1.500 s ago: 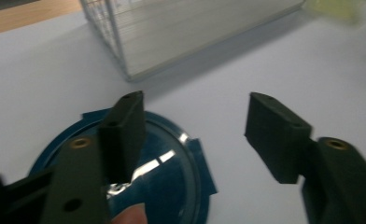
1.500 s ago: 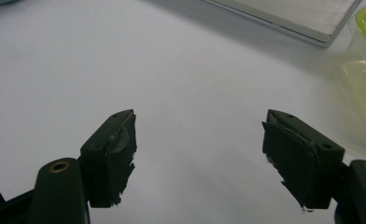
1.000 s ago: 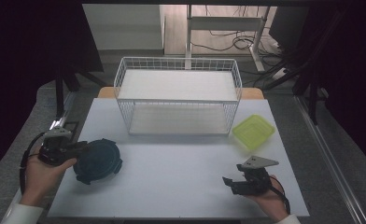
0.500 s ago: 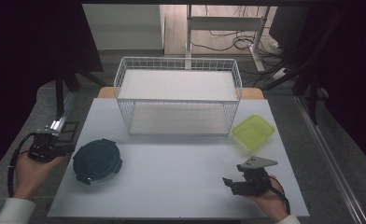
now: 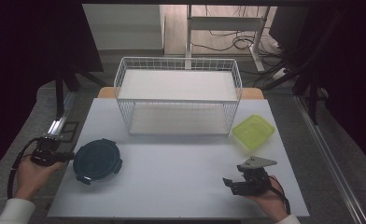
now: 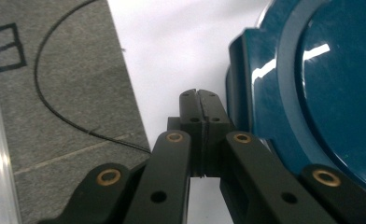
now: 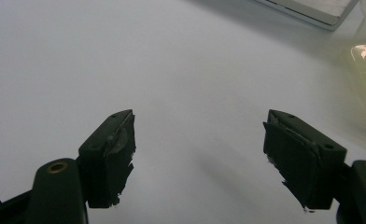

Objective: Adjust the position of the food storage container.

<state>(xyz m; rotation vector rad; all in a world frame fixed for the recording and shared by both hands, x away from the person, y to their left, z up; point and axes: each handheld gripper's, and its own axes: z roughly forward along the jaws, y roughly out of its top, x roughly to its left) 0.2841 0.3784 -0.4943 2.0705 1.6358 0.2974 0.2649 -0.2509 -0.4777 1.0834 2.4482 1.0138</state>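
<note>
Two grippers: left gripper (image 5: 70, 156), jaws pressed together and empty, just beside the round blue lid (image 5: 97, 160) at the desk's (image 5: 181, 172) left edge; right gripper (image 5: 228, 183) spread wide.

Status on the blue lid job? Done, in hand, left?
Done: nothing visibly finished; the blue lid lies flat on the table, the wire rack is bare. In hand: nothing; left tool shut beside the lid's edge, right tool open over the table. Left: grasping and moving the lid.
</note>
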